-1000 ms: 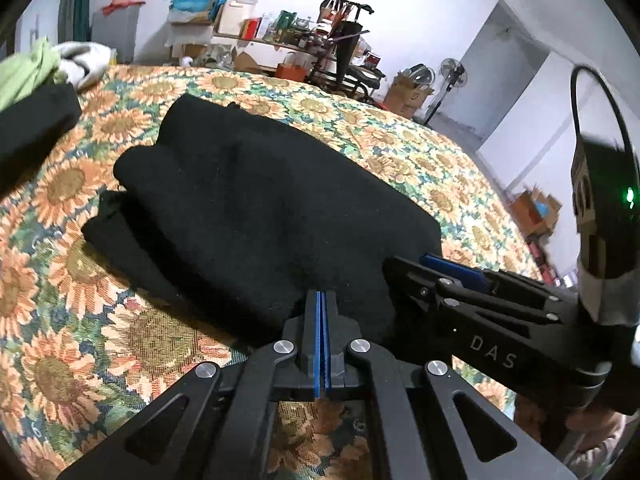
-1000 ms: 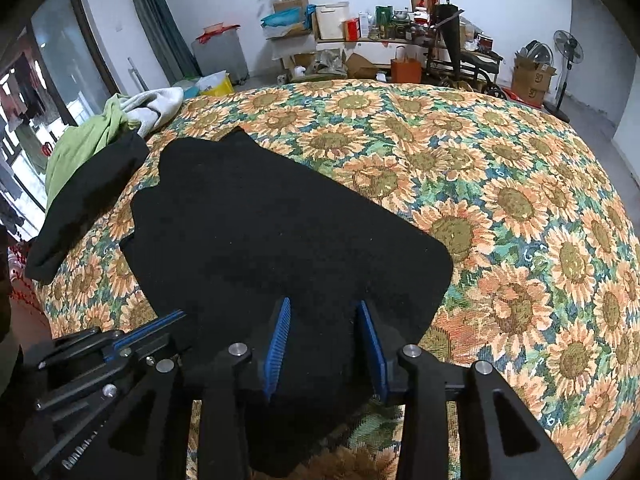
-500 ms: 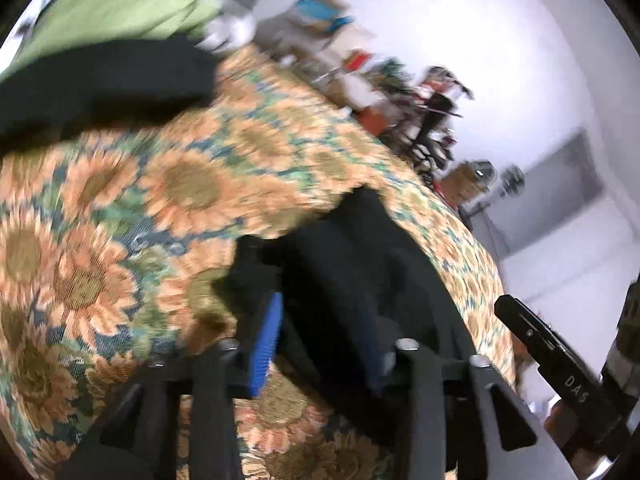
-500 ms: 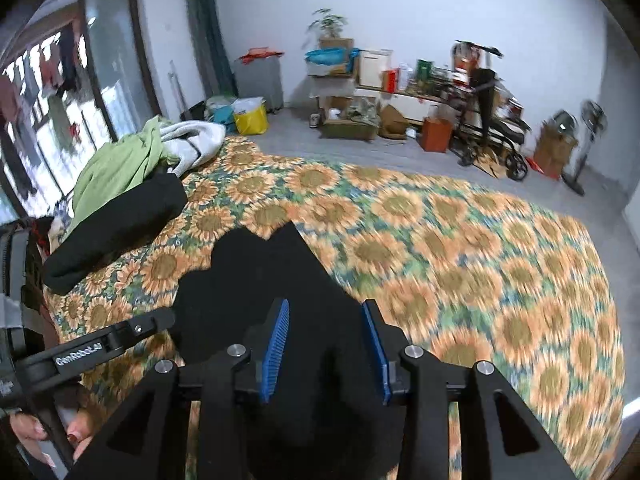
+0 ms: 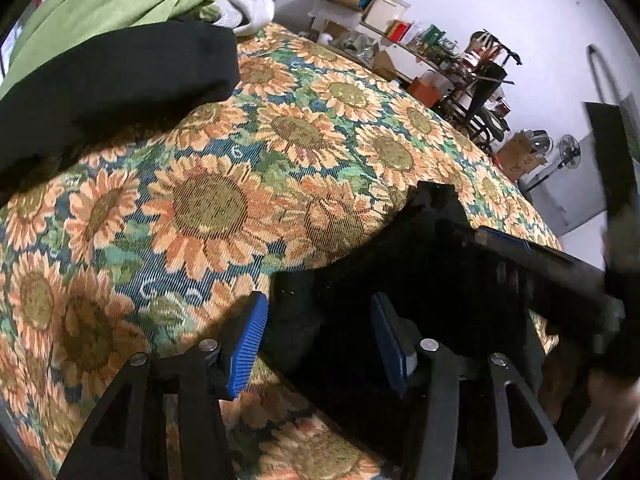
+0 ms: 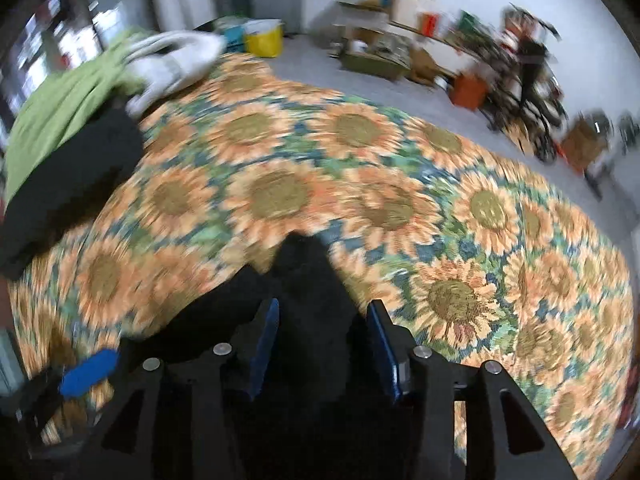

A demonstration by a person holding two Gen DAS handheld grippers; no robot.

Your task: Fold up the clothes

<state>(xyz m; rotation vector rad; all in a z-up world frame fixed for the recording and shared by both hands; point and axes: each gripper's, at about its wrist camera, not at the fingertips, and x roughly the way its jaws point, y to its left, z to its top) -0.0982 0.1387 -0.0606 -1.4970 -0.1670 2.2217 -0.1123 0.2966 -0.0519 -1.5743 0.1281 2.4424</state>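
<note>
Black cloth: a dark garment (image 5: pixel 420 280) lies on the sunflower cover (image 5: pixel 208 200), close in front of both tools. In the right wrist view the same black cloth (image 6: pixel 308 280) sits low in the middle.
Which way it points: its long side runs away from the cameras, toward the far end of the bed. A narrow tip sticks up at the far end in both views.
Left gripper (image 5: pixel 318 336): its two blue pads are apart, so it is let go and holds nothing. The black cloth lies between and under the fingers.
Right gripper (image 6: pixel 322 344): its blue pads are spread too, with nothing pinched. The cloth shows in the gap between them.
Other clothes: a second black piece (image 5: pixel 100 80) lies near the far left edge of the bed. A green cloth (image 5: pixel 100 4) and a white cloth (image 5: pixel 244 12) are piled behind it, touching it.
Room: shelves with boxes and bottles (image 5: pixel 384 28) stand by the white wall, and a fan (image 5: pixel 570 152) stands at the right.
Hard to see: the right wrist view is smeared. The near part of the black cloth is covered by the black tool arms, so its near edge and full shape cannot be told. It is so dark that folds do not show.
</note>
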